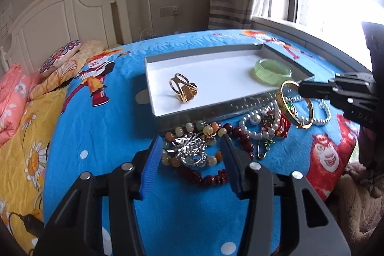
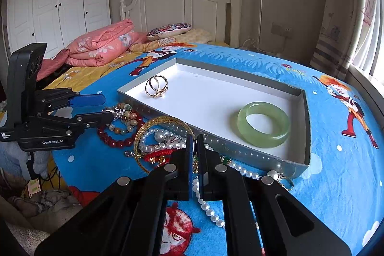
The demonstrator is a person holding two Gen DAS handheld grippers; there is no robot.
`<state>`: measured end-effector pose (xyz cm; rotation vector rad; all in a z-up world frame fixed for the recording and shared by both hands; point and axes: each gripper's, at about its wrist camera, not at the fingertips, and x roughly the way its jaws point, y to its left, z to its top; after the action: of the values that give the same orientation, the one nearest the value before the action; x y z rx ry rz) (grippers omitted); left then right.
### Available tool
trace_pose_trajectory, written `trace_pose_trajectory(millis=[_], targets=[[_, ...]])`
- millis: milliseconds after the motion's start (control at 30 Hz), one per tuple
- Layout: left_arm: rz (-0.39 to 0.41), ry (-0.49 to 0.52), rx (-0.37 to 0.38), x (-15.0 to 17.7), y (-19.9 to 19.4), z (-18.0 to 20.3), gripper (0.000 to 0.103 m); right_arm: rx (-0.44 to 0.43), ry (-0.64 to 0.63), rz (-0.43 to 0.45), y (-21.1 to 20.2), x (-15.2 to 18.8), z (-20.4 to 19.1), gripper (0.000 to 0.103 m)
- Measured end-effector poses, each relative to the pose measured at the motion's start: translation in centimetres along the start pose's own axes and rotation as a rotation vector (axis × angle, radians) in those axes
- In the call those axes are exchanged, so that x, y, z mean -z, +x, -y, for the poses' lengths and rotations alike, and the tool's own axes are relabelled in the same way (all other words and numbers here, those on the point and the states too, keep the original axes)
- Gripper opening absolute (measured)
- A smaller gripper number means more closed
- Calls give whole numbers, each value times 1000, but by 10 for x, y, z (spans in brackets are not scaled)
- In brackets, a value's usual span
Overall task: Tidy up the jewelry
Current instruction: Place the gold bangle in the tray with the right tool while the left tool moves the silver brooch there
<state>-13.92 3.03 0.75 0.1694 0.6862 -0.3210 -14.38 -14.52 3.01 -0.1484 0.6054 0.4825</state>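
My left gripper (image 1: 190, 152) is half spread around the silver brooch (image 1: 192, 150), pads not pressing yet. It lies tangled in the bead bracelets (image 1: 211, 128), so they may drag along. My right gripper (image 2: 195, 140) pinches the gold bangle (image 1: 296, 104), lifted beside the tray (image 2: 240, 74); the pearls (image 2: 165, 144) could snag. Only the left view shows the bangle clear of the cloth; the right view shows the green bangle (image 2: 263, 124) and gold ring (image 2: 156, 86) lying in the tray.

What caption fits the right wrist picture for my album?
Right gripper pinches a gold bangle beside the tray holding a green bangle and gold ring.
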Motion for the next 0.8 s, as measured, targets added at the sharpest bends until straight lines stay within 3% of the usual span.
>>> trace_pose_trajectory(millis=[67,233,800], targets=[[-19,35,-16,2,4,5,34,1,2,3,-1,0,0,5],[21,13,25,7,-7,3,34,0,9,17,-4,-1,2,5],[115,5,18,-15,-40,1,34,0,47,51,-11,-6,10,5]])
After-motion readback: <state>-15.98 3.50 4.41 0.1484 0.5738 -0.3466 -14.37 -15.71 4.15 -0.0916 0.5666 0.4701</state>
